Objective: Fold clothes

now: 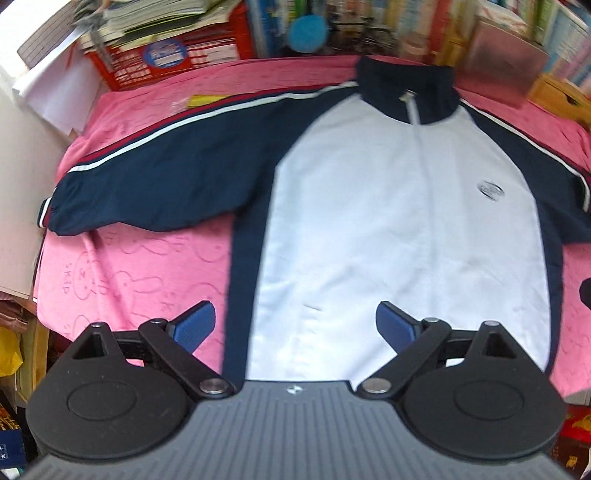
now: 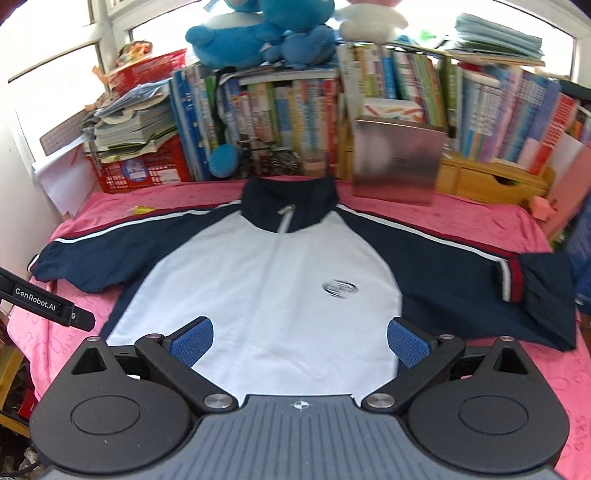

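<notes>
A white and navy zip jacket lies flat, front up, on a pink towel. Its navy collar points away from me and both striped sleeves are spread out to the sides. My left gripper hovers over the jacket's lower left hem, its jaws wide apart with nothing between the blue pads. My right gripper hangs over the lower middle of the white front, likewise open and empty. Part of the left gripper's black body shows at the left edge of the right wrist view.
Behind the towel stand rows of books, a red crate with stacked papers, blue plush toys, a shiny metal box and a wooden drawer unit. A small yellow item lies on the towel beyond the left sleeve.
</notes>
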Action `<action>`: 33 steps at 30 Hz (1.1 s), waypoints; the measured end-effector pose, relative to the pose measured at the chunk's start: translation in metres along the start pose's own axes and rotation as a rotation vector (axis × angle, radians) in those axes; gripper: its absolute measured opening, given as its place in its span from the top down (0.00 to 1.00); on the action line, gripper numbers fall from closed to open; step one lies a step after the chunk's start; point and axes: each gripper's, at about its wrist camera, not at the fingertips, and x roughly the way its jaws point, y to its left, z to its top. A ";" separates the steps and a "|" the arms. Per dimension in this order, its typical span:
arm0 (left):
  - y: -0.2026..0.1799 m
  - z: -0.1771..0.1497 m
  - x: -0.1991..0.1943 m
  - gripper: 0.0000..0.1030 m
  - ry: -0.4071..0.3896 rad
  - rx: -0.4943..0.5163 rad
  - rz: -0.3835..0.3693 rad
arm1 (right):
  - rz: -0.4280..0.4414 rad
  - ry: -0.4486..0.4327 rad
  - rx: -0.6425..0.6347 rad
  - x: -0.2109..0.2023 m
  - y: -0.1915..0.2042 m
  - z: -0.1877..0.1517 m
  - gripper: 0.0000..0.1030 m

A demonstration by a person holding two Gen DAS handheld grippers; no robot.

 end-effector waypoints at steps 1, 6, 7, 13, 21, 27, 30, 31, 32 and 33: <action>-0.007 -0.003 -0.003 0.08 -0.001 0.011 -0.001 | -0.006 0.000 0.005 -0.004 -0.005 -0.003 0.01; -0.025 -0.013 -0.013 0.08 0.000 0.062 -0.019 | -0.042 0.004 0.042 -0.024 -0.015 -0.020 0.01; -0.027 -0.015 -0.014 0.08 0.001 0.070 -0.028 | -0.049 0.005 0.049 -0.028 -0.017 -0.024 0.01; -0.027 -0.026 -0.015 0.08 0.021 0.137 -0.053 | -0.075 0.046 0.073 -0.042 -0.002 -0.044 0.00; -0.014 -0.036 0.001 0.08 0.072 0.190 -0.072 | -0.096 0.130 0.083 -0.039 0.034 -0.061 0.00; -0.005 -0.031 0.010 0.08 0.086 0.226 -0.091 | -0.132 0.145 0.092 -0.035 0.052 -0.061 0.00; 0.000 -0.027 0.016 0.08 0.096 0.231 -0.101 | -0.174 0.130 0.103 -0.034 0.054 -0.058 0.00; 0.000 -0.025 0.018 0.08 0.099 0.231 -0.104 | -0.193 0.117 0.105 -0.034 0.051 -0.057 0.00; 0.001 -0.023 0.020 0.08 0.103 0.231 -0.104 | -0.212 0.103 0.108 -0.035 0.049 -0.055 0.00; 0.001 -0.021 0.022 0.08 0.106 0.229 -0.102 | -0.236 0.085 0.114 -0.034 0.043 -0.053 0.00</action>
